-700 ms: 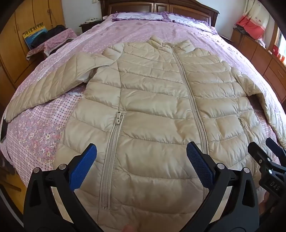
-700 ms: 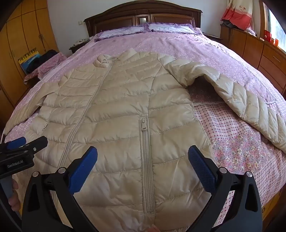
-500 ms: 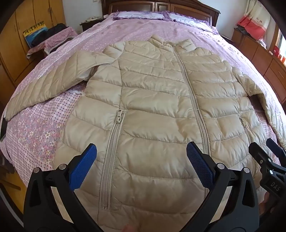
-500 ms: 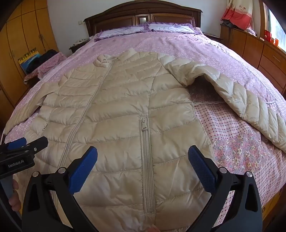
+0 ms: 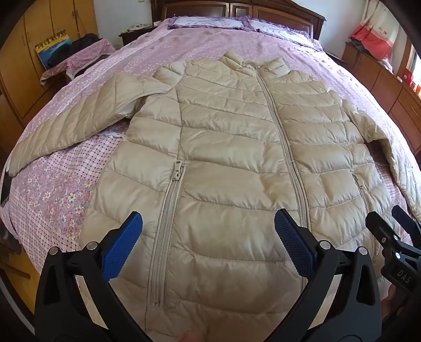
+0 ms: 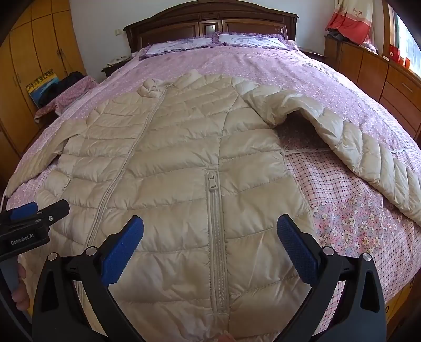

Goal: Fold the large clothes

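Observation:
A beige quilted puffer jacket (image 5: 236, 163) lies flat, zipped and front up on a pink bed, collar toward the headboard, both sleeves spread out. It also shows in the right wrist view (image 6: 163, 168). My left gripper (image 5: 208, 244) is open and empty, held above the hem near the left pocket zipper (image 5: 168, 213). My right gripper (image 6: 210, 247) is open and empty above the hem near the right pocket zipper (image 6: 215, 236). Each gripper shows at the edge of the other's view: the right gripper (image 5: 394, 231) and the left gripper (image 6: 34, 213).
The bed (image 6: 342, 210) has a pink floral and checked cover, pillows (image 6: 215, 42) and a dark wooden headboard (image 6: 210, 23). Wooden wardrobes (image 5: 34, 39) stand on the left, a low wooden cabinet (image 6: 381, 76) on the right. A side table with dark clothes (image 5: 76, 58) stands left of the bed.
Both grippers have shifted only slightly over the hem. The left view has tilted a little, the jacket sitting lower in frame. The jacket has not moved.

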Demonstrator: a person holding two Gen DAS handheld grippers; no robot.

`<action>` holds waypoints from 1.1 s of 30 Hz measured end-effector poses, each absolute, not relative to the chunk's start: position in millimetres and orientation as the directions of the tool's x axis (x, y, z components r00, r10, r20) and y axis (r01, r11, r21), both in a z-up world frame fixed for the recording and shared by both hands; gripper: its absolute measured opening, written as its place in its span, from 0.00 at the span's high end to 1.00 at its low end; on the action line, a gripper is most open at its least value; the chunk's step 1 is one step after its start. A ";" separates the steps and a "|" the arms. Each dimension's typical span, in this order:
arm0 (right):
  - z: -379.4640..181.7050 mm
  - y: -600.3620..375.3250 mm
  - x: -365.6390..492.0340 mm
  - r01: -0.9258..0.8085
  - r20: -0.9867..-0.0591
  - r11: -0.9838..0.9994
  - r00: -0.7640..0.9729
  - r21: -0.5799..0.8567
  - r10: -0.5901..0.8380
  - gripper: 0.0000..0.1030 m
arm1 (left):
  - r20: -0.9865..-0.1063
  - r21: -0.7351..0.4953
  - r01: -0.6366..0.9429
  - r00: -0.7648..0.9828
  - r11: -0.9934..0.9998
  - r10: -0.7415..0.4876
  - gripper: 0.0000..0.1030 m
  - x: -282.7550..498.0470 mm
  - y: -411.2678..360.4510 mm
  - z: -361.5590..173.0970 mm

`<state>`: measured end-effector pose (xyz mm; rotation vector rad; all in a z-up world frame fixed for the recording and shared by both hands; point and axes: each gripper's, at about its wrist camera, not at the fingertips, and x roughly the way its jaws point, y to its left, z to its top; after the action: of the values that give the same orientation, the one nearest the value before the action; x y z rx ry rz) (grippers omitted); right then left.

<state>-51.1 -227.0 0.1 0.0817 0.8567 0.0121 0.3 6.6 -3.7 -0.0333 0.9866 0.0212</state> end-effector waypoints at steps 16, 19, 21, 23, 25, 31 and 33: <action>1.1 -225.5 -51.9 0.021 -0.758 0.997 0.651 0.077 0.045 0.05 | -0.836 -0.005 -0.038 0.548 0.999 0.017 0.03 -2.3 5.9 1.1; 1.6 -225.3 -52.4 0.022 -0.757 0.997 0.652 0.075 0.042 0.05 | -0.837 -0.004 -0.039 0.547 0.999 0.018 0.03 -1.9 7.0 1.0; 2.3 -225.4 -52.6 0.024 -0.757 0.997 0.652 0.076 0.042 0.05 | -0.836 -0.006 -0.039 0.548 0.999 0.016 0.03 -1.9 7.2 1.4; 2.3 -225.4 -52.3 0.025 -0.758 0.997 0.651 0.076 0.041 0.05 | -0.835 -0.002 -0.042 0.550 0.999 0.022 0.03 -2.0 7.2 1.9; 2.2 -225.5 -52.4 0.024 -0.759 0.997 0.650 0.075 0.042 0.05 | -0.833 0.002 -0.044 0.553 0.999 0.026 0.03 -2.5 7.5 2.4; 0.1 -226.5 -51.3 0.026 -0.764 0.997 0.644 0.076 0.042 0.05 | -0.832 0.002 -0.045 0.554 0.999 0.027 0.03 -2.7 8.1 2.7; 0.1 -226.4 -51.4 0.025 -0.762 0.997 0.646 0.074 0.040 0.05 | -0.832 0.002 -0.046 0.554 0.999 0.027 0.03 -2.8 8.1 3.1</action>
<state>-51.4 -226.4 0.1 0.0798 0.8690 0.0090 -2.8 8.1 3.1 -0.0212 0.9825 0.0431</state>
